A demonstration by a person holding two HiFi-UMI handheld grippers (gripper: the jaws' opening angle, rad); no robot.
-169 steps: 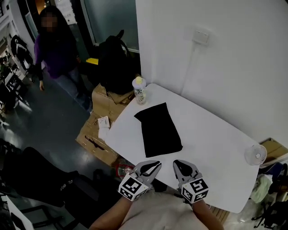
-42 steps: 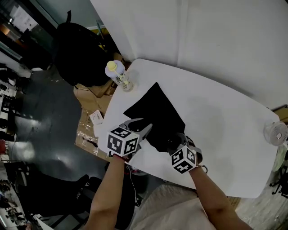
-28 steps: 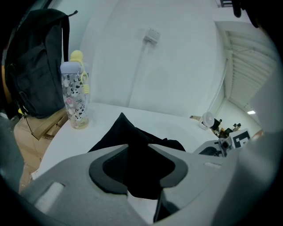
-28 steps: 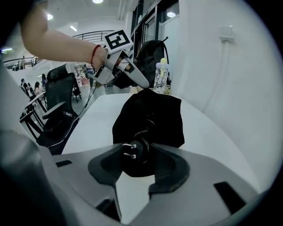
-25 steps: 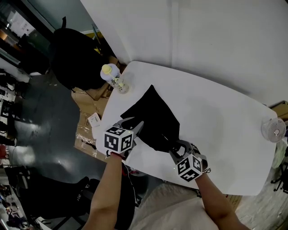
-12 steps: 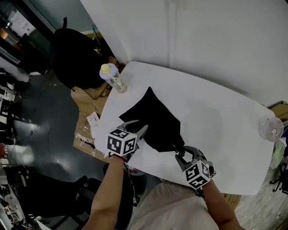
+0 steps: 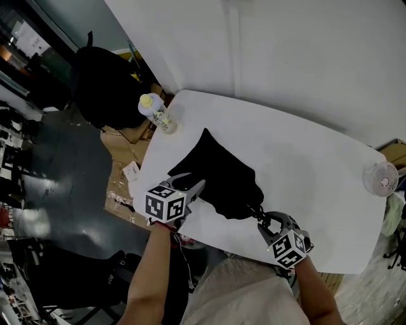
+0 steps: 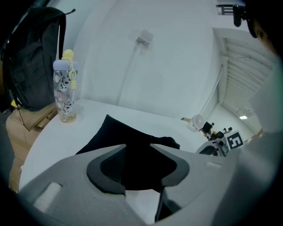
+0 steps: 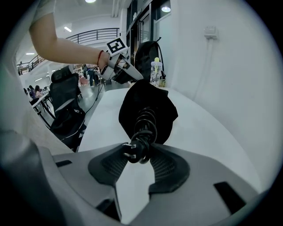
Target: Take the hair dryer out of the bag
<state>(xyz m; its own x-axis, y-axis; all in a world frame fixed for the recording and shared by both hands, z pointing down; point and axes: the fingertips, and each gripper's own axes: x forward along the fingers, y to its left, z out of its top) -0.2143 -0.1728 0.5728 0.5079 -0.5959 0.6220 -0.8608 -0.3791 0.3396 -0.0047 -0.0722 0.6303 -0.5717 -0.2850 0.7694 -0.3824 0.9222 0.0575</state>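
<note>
Gripping a two-pin plug [image 9: 131, 150] on a coiled cord [image 9: 146, 120], right gripper [image 7: 262, 216] sits lower right; left gripper [image 7: 191, 185] jaws are opening, limp black bag [image 7: 219, 171] between them.

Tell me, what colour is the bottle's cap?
The cap is yellow; the left gripper view shows it best.

A white bench [image 7: 317, 190] with rounded corners stands against a plain white wall [image 7: 304, 63], where a cable drops from a wall socket [image 8: 144, 36]. Left of the bench, cardboard boxes [image 7: 124, 174] sit on a dark grey floor [image 7: 57, 190], with a black backpack [image 7: 104, 82] beside them. Farther left, black office chairs [image 9: 66, 110] stand under bright ceiling lights [image 9: 166, 9].
</note>
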